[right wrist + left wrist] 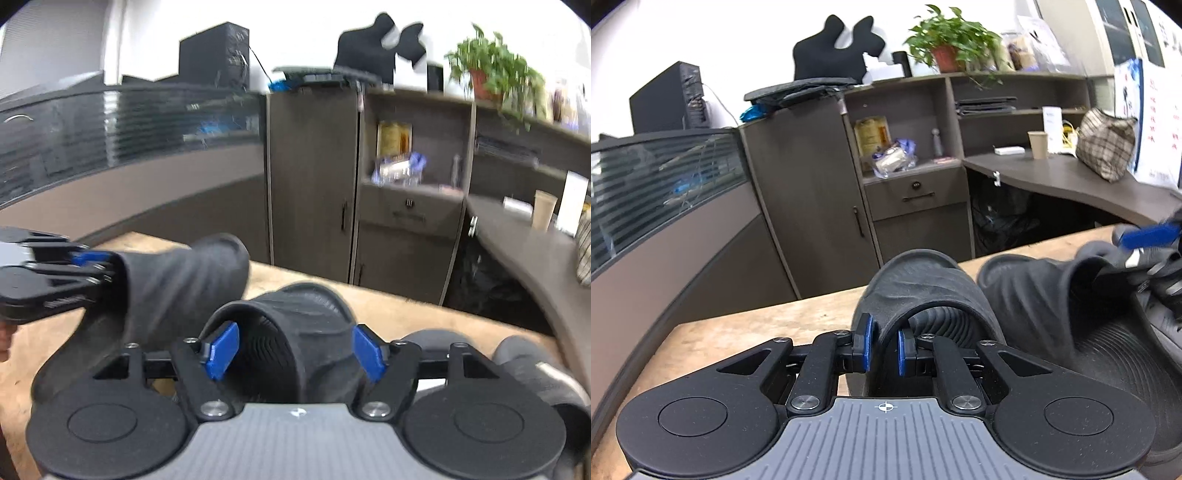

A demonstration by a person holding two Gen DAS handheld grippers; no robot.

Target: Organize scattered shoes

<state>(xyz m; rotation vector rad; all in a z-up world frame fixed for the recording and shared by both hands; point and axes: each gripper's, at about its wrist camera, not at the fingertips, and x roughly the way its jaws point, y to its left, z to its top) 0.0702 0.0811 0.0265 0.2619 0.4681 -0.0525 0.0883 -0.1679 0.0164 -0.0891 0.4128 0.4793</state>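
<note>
Two dark grey slide sandals lie side by side on a light wooden table (746,332). My left gripper (885,345) is shut on the strap edge of the left slide (919,288). The right slide (1045,295) lies just right of it. In the right wrist view, my right gripper (293,350) is open, with its blue pads on either side of the right slide's strap (306,325), not pinching it. The left slide (184,280) and my left gripper (92,266) show at the left there. My right gripper's blue pad shows at the left wrist view's right edge (1145,234).
Another black shoe (1160,321) sits at the right of the slides, also seen in the right wrist view (532,369). Beyond the table's far edge stand a dark cabinet (812,206) and a curved desk (1071,181) with a paper cup (1038,144) and plaid bag (1106,146).
</note>
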